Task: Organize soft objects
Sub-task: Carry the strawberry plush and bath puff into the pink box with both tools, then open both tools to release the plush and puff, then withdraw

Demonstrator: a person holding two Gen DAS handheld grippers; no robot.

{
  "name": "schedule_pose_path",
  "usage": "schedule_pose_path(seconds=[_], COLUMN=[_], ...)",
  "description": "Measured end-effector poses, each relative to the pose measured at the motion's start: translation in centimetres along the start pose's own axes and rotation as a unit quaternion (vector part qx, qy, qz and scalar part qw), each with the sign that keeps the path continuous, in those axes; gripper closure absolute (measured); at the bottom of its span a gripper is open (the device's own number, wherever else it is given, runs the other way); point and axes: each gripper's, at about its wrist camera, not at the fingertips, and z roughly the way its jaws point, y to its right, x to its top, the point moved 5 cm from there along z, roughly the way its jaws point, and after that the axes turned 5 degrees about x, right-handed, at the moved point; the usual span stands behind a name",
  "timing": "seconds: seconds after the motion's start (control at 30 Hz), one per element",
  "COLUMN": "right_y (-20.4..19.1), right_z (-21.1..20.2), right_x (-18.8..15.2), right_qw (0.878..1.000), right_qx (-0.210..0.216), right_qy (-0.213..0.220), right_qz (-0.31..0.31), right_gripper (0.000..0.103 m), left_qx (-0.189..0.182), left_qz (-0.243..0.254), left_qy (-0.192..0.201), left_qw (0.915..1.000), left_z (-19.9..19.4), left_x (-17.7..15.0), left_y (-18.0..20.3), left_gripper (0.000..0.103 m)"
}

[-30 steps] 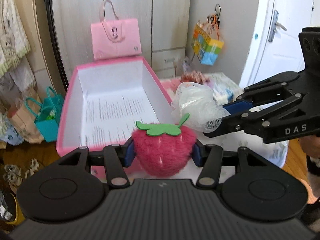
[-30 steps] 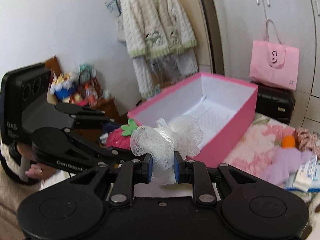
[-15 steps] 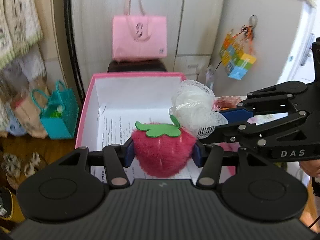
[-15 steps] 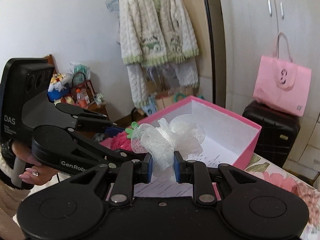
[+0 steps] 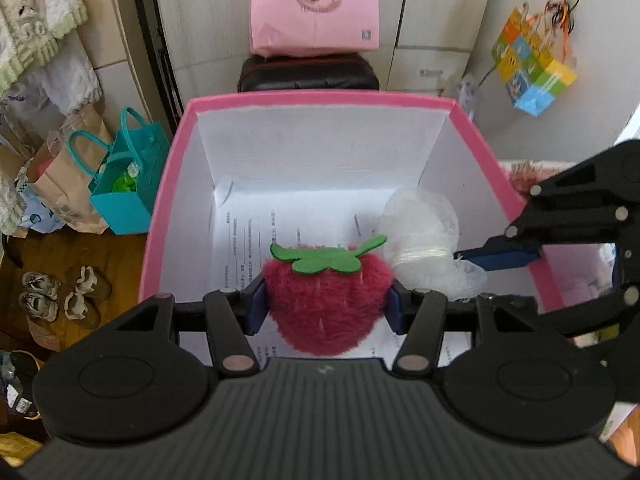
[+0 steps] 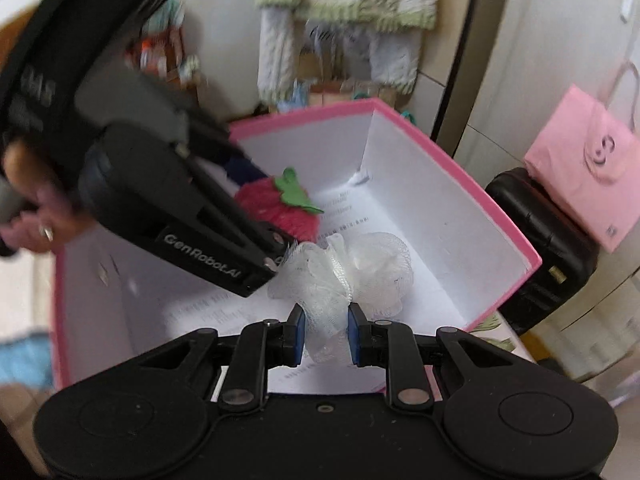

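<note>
Over the box: left gripper [image 5: 326,306] clamps plush strawberry [image 5: 326,308]; right gripper [image 6: 326,336] pinches white mesh pouf [image 6: 344,276], both above pink box [image 5: 160,216].
Left view only: teal bag [image 5: 128,176], shoes [image 5: 60,296].
Right view only: "GenRobot.AI" lettering [image 6: 202,258].

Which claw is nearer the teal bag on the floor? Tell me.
Left. The left claw, shut on the plush strawberry, hangs over the pink box on the side nearest the teal bag; the right claw, holding the white mesh pouf, is further away.
</note>
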Motion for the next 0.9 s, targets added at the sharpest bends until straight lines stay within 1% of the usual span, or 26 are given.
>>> schedule_pose_path(seconds=[0.13, 0.17, 0.23, 0.33, 0.4, 0.47, 0.53, 0.57, 0.63, 0.67, 0.77, 0.9], right_y=[-0.2, -0.2, 0.0, 0.1, -0.2, -0.4, -0.7, -1.0, -1.3, -1.5, -2.1, -3.0], right_z=[1.5, 1.8, 1.9, 1.5, 1.0, 0.8, 0.1, -0.2, -1.1, -1.6, -3.5, -6.3], right_x=[0.6, 0.7, 1.0, 0.9, 0.8, 0.6, 0.4, 0.3, 0.1, 0.1, 0.2, 0.1], right_qw=[0.999, 0.999, 0.999, 1.0, 1.0, 1.0, 1.0, 1.0, 0.999, 0.999, 0.998, 0.996], right_qx=[-0.009, -0.01, -0.014, -0.004, -0.002, -0.009, -0.012, -0.011, -0.02, -0.027, -0.039, -0.037], right_qy=[-0.031, -0.037, -0.036, -0.022, -0.01, -0.001, 0.008, 0.013, 0.024, 0.029, 0.049, 0.078], right_qz=[-0.027, -0.03, -0.026, -0.019, -0.014, -0.01, -0.001, 0.001, 0.008, 0.011, 0.013, 0.028], right_gripper=[0.075, 0.072, 0.068, 0.061, 0.053, 0.048, 0.048, 0.047, 0.039, 0.035, 0.03, 0.03], left_qx=[0.012, 0.014, 0.014, 0.008, 0.003, -0.002, -0.005, -0.007, 0.004, 0.009, 0.019, 0.017], left_qz=[-0.005, -0.006, -0.003, 0.009, 0.019, 0.028, 0.033, 0.038, 0.051, 0.057, 0.065, 0.065], left_qy=[-0.034, -0.041, -0.047, -0.047, -0.037, -0.031, -0.019, -0.01, 0.013, 0.028, 0.064, 0.089], left_qw=[0.9993, 0.9991, 0.9988, 0.9988, 0.9991, 0.9991, 0.9993, 0.9992, 0.9986, 0.9979, 0.9956, 0.9937], left_z=[1.3, 1.5, 1.7, 1.2, 0.7, 0.2, -0.9, -1.6, -3.1, -4.1, -7.0, -10.8], left_x=[0.2, 0.2, 0.1, -0.1, -0.2, -0.2, -0.3, -0.4, -0.4, -0.5, -0.5, -1.0], left_y=[-0.3, -0.4, -0.5, -0.3, -0.2, 0.0, 0.1, 0.1, 0.2, 0.3, 0.0, -0.1], left_gripper=[0.047, 0.045, 0.044, 0.042, 0.041, 0.039, 0.038, 0.034, 0.026, 0.025, 0.024, 0.024])
